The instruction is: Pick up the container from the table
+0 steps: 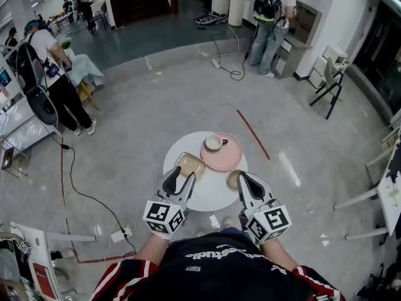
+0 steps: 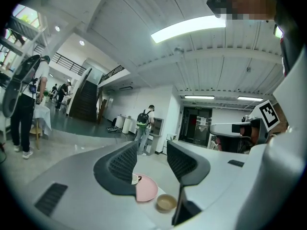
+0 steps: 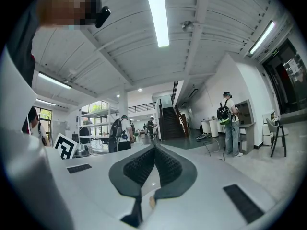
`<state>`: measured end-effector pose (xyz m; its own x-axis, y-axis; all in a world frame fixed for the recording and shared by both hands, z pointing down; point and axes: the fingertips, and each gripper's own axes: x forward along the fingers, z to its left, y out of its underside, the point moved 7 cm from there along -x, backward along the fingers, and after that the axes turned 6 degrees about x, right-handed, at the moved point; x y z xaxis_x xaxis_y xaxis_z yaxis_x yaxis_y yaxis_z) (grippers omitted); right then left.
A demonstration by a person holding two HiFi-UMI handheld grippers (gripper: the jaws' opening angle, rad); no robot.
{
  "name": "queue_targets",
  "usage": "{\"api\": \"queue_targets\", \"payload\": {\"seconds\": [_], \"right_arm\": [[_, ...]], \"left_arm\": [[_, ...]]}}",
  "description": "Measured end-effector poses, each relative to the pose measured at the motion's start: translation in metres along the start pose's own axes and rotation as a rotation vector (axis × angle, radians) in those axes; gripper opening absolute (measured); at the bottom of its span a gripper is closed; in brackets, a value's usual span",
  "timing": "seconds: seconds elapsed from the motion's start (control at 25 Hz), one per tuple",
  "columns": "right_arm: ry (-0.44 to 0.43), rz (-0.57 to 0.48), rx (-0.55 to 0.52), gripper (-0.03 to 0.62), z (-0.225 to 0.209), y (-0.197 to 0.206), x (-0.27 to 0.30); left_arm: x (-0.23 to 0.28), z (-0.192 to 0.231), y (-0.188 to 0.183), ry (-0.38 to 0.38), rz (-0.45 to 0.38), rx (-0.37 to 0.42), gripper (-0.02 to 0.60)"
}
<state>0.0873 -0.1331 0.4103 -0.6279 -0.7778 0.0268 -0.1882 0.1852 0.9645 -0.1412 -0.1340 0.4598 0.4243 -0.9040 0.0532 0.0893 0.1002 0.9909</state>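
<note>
Tan, the container (image 1: 190, 163) is sitting on the table (image 1: 213, 197) just ahead of the left gripper (image 1: 180, 176), whose empty jaws are gaping wide; straddling its near rim squarely is looking wisest. The right gripper (image 1: 245, 182) is resting closed, empty, and one container, one plate (image 1: 229, 157), one cup (image 1: 214, 142), one bowl (image 1: 233, 179) are showing.

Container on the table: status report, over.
Left claw open, empty, at tan container. Right claw shut, empty. Container on table, not lifted. Pink plate beside, not blocking.
</note>
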Motion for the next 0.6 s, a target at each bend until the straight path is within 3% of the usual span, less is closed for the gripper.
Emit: {"api": "queue_targets", "payload": {"seconds": [0.6], "right_arm": [[-0.005, 0.010, -0.008, 0.014, -0.001, 0.006, 0.003]], "left_arm": [[0.006, 0.017, 0.031, -0.035, 0.053, -0.101, 0.190]]}}
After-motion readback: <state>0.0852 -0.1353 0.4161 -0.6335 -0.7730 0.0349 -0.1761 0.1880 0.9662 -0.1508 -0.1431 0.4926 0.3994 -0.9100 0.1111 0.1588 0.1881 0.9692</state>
